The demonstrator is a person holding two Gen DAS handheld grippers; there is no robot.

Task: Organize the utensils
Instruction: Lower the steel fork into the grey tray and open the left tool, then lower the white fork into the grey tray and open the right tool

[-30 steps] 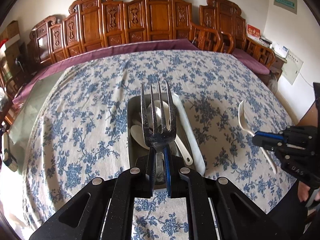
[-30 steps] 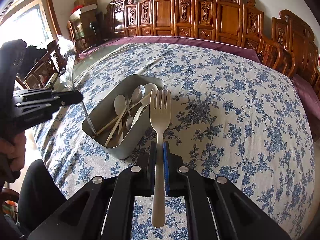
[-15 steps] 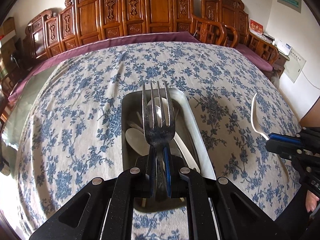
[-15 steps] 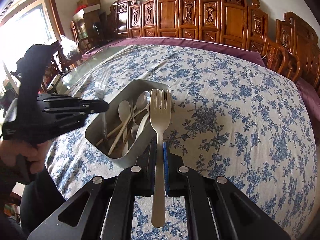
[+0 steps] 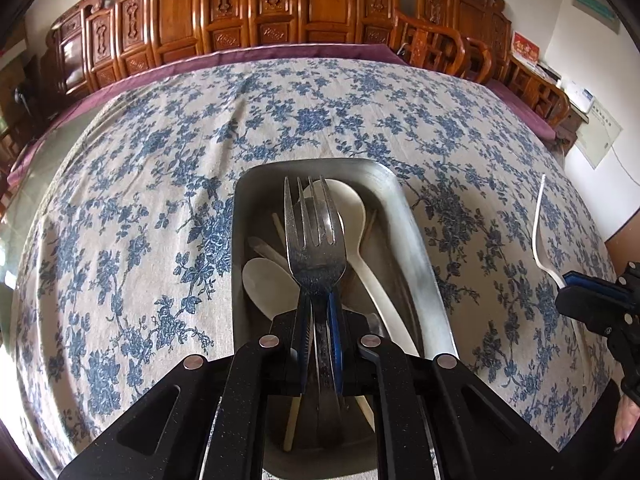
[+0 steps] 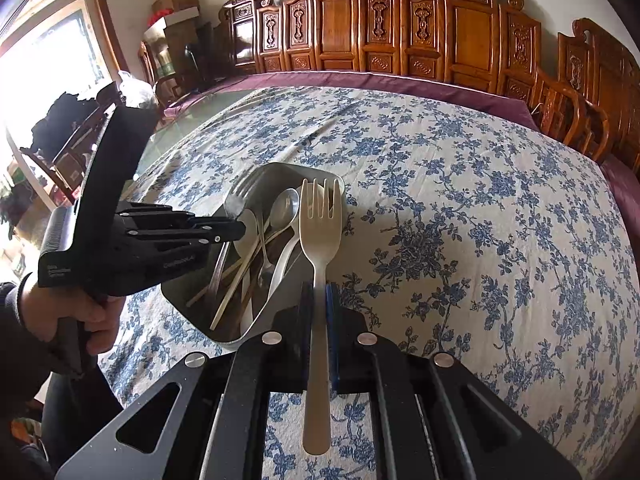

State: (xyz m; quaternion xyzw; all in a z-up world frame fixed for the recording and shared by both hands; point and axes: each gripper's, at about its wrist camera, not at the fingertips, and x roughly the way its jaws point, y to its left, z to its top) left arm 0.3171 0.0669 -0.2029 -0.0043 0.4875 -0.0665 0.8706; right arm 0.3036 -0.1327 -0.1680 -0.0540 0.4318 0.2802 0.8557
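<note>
My left gripper [image 5: 319, 304] is shut on the neck of a metal fork [image 5: 315, 236]. The fork hangs tines forward over the inside of a grey metal tray [image 5: 418, 248], which holds white spoons [image 5: 352, 216], a metal spoon [image 6: 285, 206] and chopsticks [image 6: 236, 280]. My right gripper [image 6: 319, 294] is shut on a cream plastic fork [image 6: 321, 228], just right of the tray's near corner [image 6: 256, 320] and above the cloth. In the right wrist view, the left gripper [image 6: 228, 230] reaches over the tray from the left. In the left wrist view, the right gripper [image 5: 588, 300] shows at the right edge with its cream plastic fork [image 5: 538, 224].
A blue-flowered cloth [image 6: 460, 220] covers the round table, with a purple cloth edge [image 5: 280, 54] behind. Carved wooden chairs [image 6: 460, 36] line the far side. A person's hand [image 6: 92, 316] holds the left gripper's handle.
The left gripper has come forward and down with the metal fork, from above the tray's near end to low over its inside. The right gripper has drifted a little toward the tray.
</note>
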